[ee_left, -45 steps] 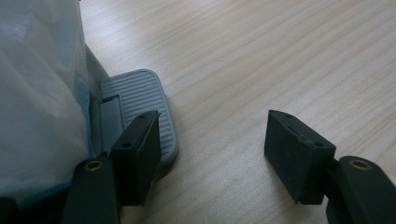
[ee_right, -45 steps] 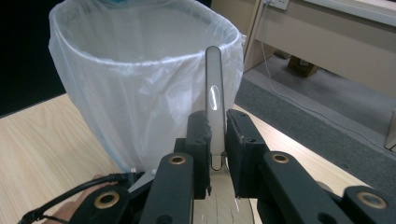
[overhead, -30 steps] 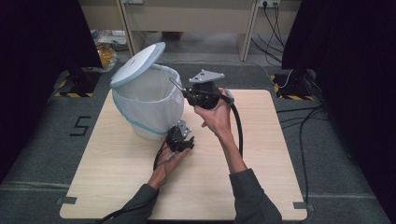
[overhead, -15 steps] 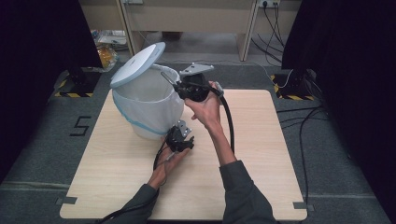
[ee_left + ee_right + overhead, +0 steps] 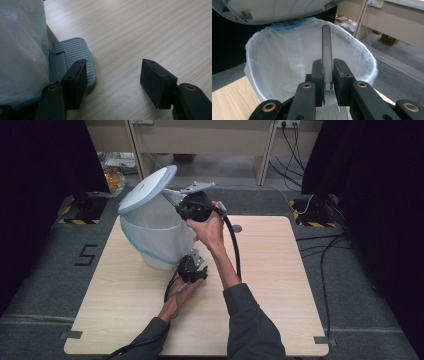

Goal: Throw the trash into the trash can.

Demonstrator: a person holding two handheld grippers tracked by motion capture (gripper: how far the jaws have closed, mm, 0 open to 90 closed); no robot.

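White-lined pedal bin (image 5: 160,237), lid (image 5: 147,189) up; right tongs (image 5: 327,72) clamping grey strip (image 5: 326,50) above it; left tongs (image 5: 113,77) apart.

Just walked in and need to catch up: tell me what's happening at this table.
A person is working a pedal bin lined with a plastic bag. The left gripper is down at the grey foot pedal, one of its fingers on it, jaws just closing with nothing between them. The lid stands raised. The right gripper is shut on a thin grey strip, holding it over the bin's open mouth.
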